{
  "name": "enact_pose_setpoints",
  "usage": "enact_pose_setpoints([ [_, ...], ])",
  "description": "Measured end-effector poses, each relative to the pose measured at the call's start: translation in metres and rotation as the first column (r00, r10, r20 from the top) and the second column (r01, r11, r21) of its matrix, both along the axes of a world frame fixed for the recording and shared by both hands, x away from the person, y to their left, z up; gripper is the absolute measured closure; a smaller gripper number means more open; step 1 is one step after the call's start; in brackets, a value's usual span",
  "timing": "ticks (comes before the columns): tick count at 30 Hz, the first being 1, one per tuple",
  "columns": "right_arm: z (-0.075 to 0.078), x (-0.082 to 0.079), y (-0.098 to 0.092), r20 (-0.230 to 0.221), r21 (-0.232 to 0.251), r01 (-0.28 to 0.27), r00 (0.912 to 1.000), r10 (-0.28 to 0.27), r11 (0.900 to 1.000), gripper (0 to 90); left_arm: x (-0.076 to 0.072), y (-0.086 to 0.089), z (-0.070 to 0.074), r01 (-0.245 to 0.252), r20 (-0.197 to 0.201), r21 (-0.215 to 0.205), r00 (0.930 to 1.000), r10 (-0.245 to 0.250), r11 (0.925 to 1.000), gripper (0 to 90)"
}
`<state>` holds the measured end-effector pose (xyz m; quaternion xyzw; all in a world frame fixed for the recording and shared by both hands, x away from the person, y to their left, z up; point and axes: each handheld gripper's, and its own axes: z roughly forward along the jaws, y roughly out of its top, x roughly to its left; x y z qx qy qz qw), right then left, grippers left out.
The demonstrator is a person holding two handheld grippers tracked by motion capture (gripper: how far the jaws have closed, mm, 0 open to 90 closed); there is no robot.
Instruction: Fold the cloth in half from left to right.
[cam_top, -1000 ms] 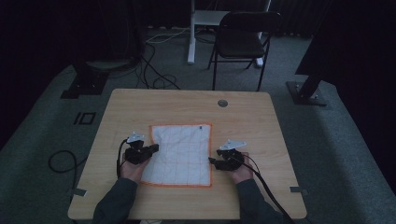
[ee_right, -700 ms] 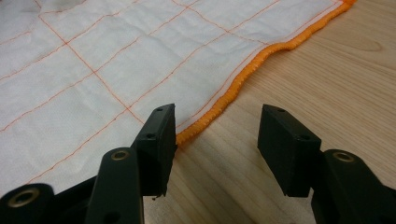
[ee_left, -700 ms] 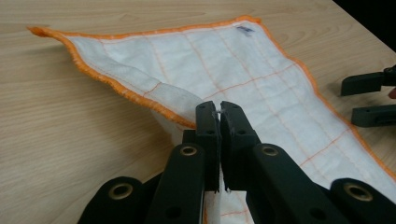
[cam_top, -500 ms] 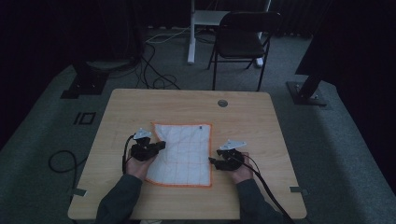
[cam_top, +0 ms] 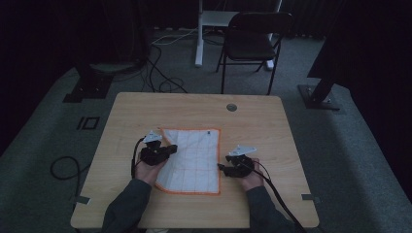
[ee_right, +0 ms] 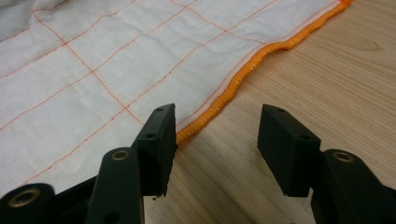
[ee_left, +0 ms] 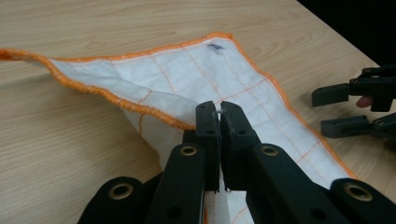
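**Left gripper lifts cloth edge as right waits at the hem**

A white cloth [cam_top: 192, 158] with an orange hem and thin orange grid lines lies near the middle of a wooden table [cam_top: 272, 121], seen from above with a person's forearms entering from the bottom. The left gripper [cam_top: 167, 149] has its jaws clenched on the cloth's left edge, which is raised off the table and drawn inward over the rest of the fabric. The left gripper view shows what the high view cannot: the two black jaws pressed together with a sliver of white fabric [ee_left: 187, 79] pinched between them, the hem curling up in a fold to their left, and a small label [ee_left: 215, 46] near the far corner. It also catches the right gripper [ee_left: 334, 109] at the picture's right edge, jaws apart.

The right gripper [cam_top: 221, 167] sits at the cloth's right edge. Its own view shows the jaws released and grasping nothing, one over the white fabric [ee_right: 116, 60], the other over bare wood [ee_right: 327, 74], with the orange hem [ee_right: 233, 81] running between them. A round grommet [cam_top: 231, 107] sits near the table's far edge, and a folding chair [cam_top: 252, 43] stands beyond it.
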<state>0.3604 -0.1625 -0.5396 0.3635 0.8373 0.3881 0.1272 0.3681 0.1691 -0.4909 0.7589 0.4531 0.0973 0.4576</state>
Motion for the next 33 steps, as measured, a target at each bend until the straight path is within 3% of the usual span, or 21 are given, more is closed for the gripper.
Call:
enact_pose_setpoints([
  [16,-0.001,0.001,-0.002,-0.002,-0.003,0.006,1.0,-0.006,1.0,46.9,0.006,-0.024,0.007,0.052,0.019,0.006,0.9985,-0.052,0.9986,87.7],
  [33,-0.001,0.001,-0.003,0.005,-0.024,0.013,0.9999,-0.013,1.0,46.9,0.013,-0.06,0.011,0.134,0.035,0.022,0.9903,-0.135,0.9907,87.7],
])
